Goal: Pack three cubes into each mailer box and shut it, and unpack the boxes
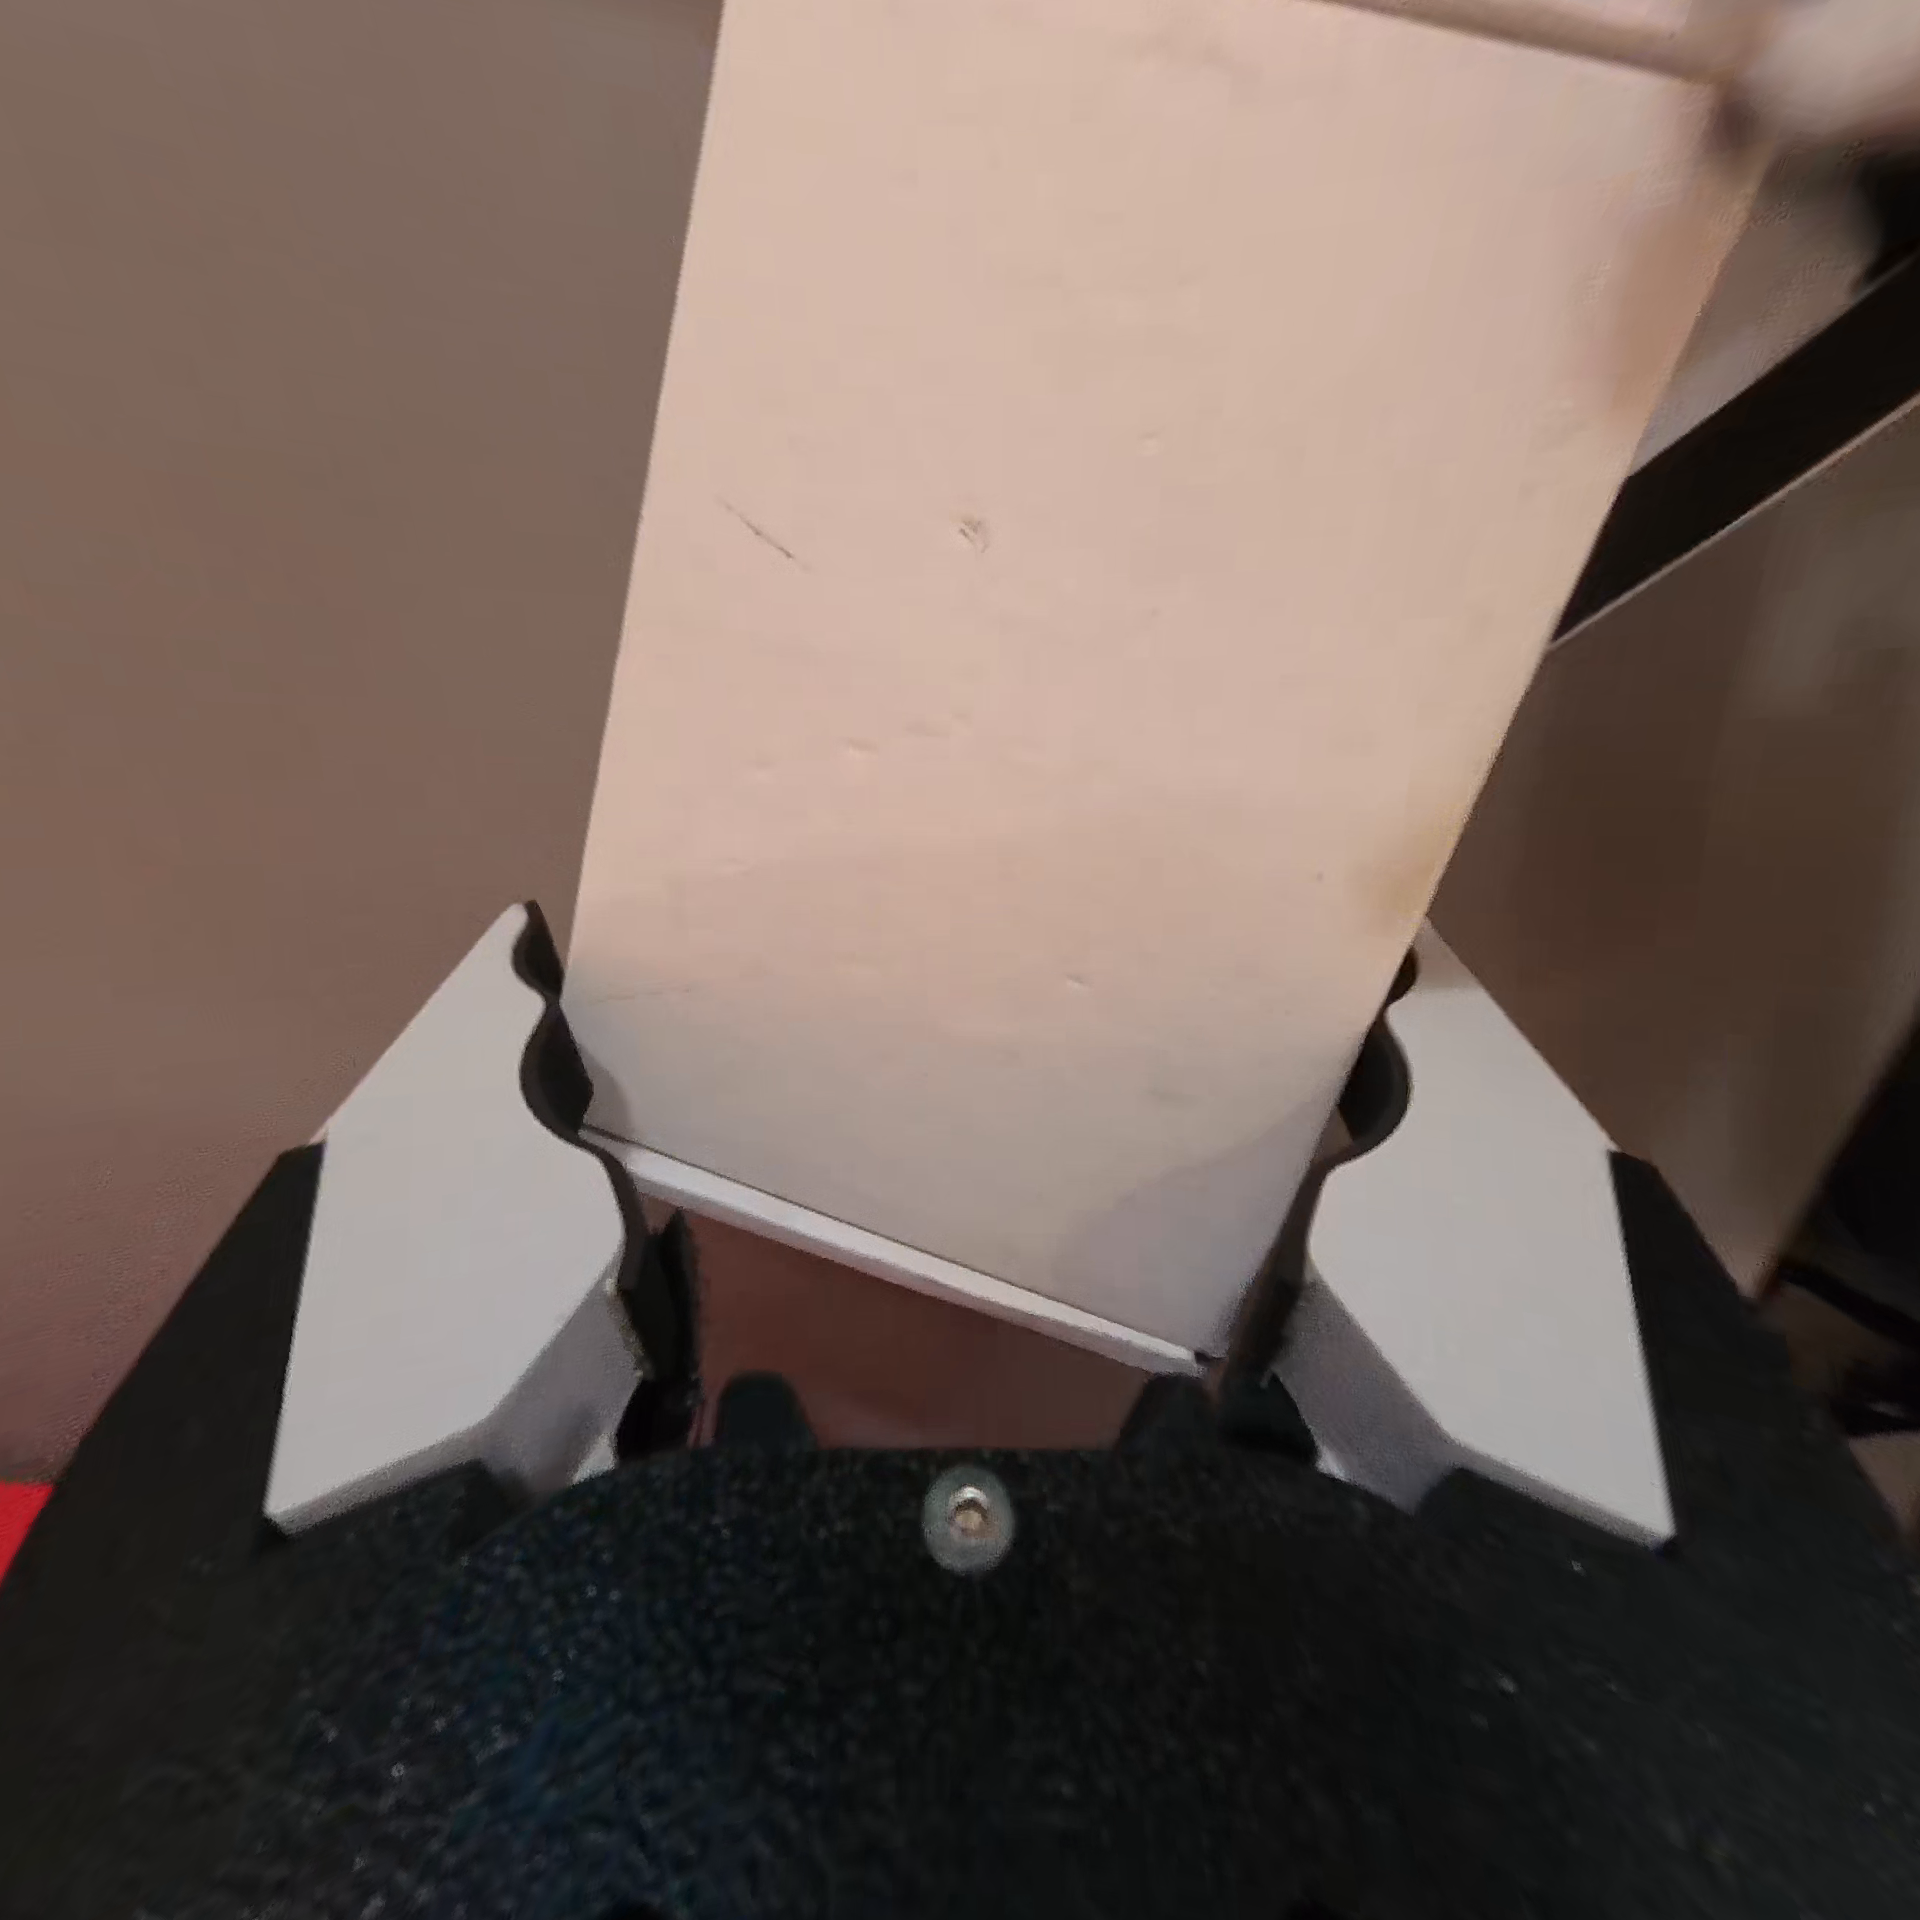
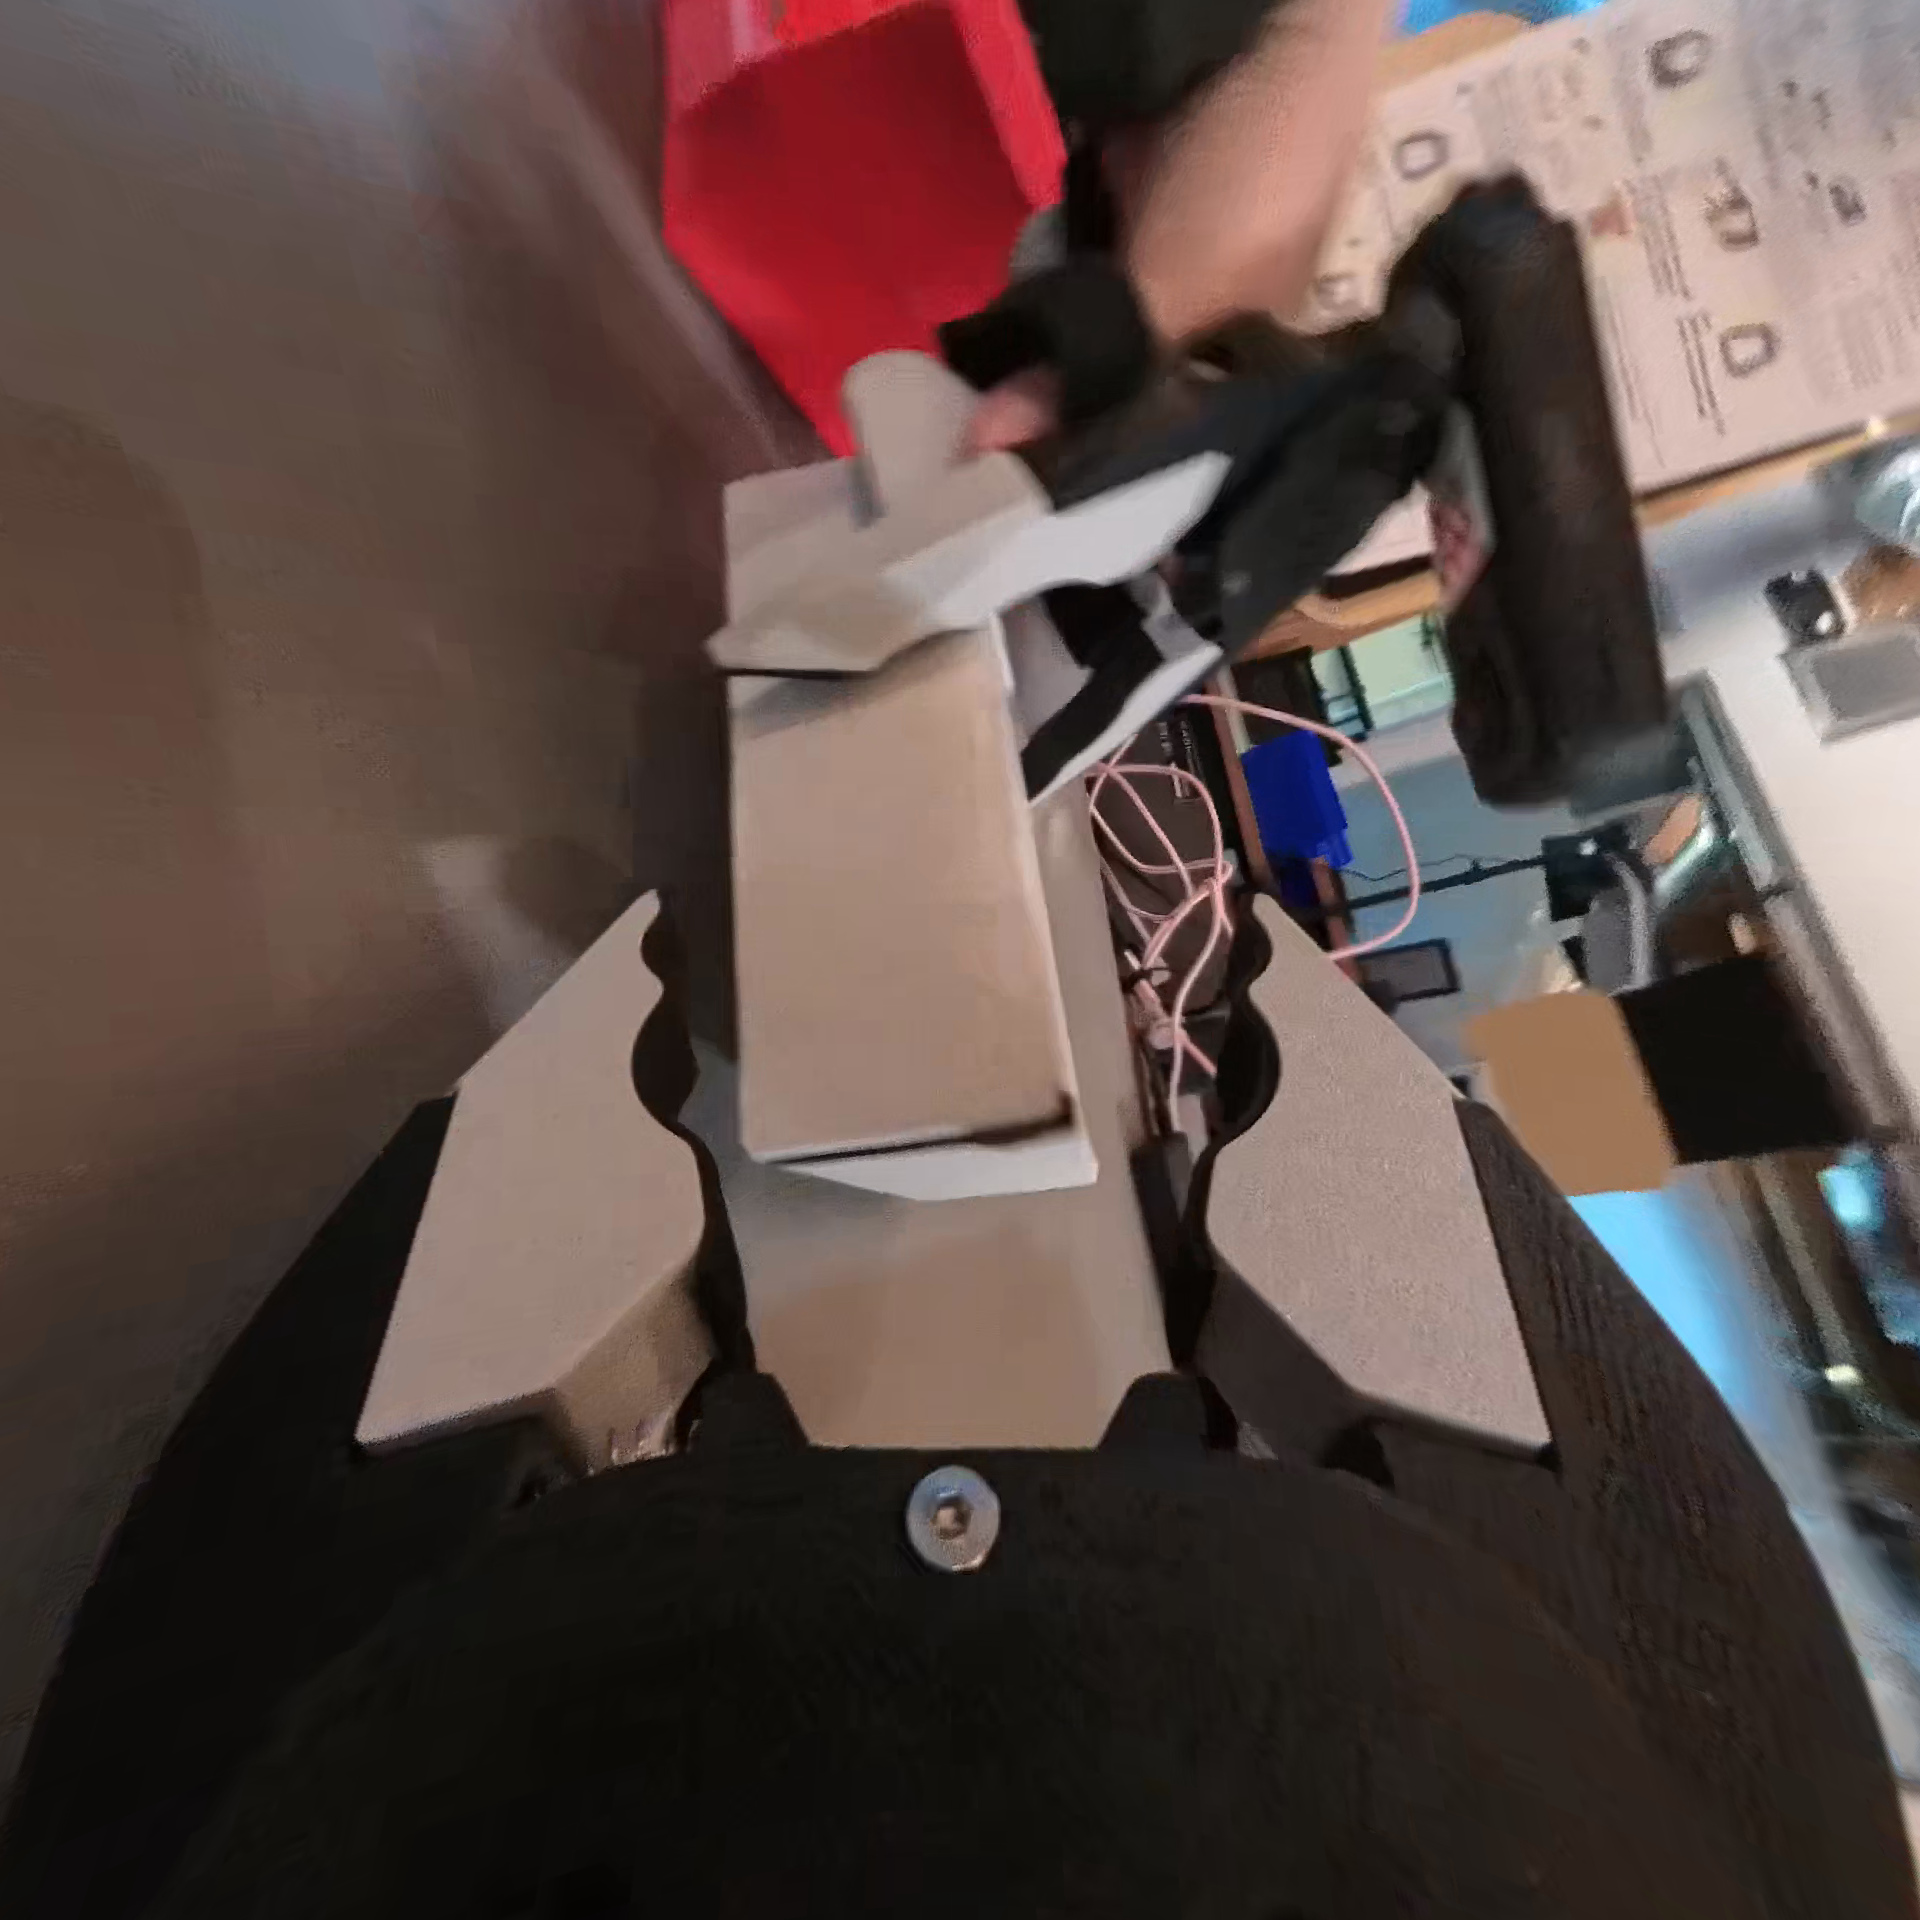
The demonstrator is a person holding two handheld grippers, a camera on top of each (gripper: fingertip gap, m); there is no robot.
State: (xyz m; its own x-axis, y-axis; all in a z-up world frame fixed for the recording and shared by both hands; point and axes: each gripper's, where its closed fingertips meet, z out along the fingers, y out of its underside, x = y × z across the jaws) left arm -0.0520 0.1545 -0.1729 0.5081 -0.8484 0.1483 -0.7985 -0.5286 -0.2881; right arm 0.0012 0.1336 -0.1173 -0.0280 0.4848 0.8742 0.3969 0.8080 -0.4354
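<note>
A white mailer box [image 1: 1039, 623] fills the middle of the left wrist view. My left gripper [image 1: 971, 935] is shut on its near end, with both black pads pressed on its sides. In the right wrist view the same box [image 2: 894, 914] runs away from me, tilted, with a flap [image 2: 904, 416] sticking out at its far end. My right gripper [image 2: 956, 904] is shut on the box; the box's near panel fills the space between the pads lower down. The left gripper [image 2: 1101, 561] shows at the far end, in a person's hand. No cubes are in view.
A brown surface [image 1: 260, 520] lies behind the box. A red container [image 2: 862, 208] stands beyond the box's far end. A pink cable [image 2: 1174, 862] and a blue object [image 2: 1294, 790] lie to the right, with room clutter beyond.
</note>
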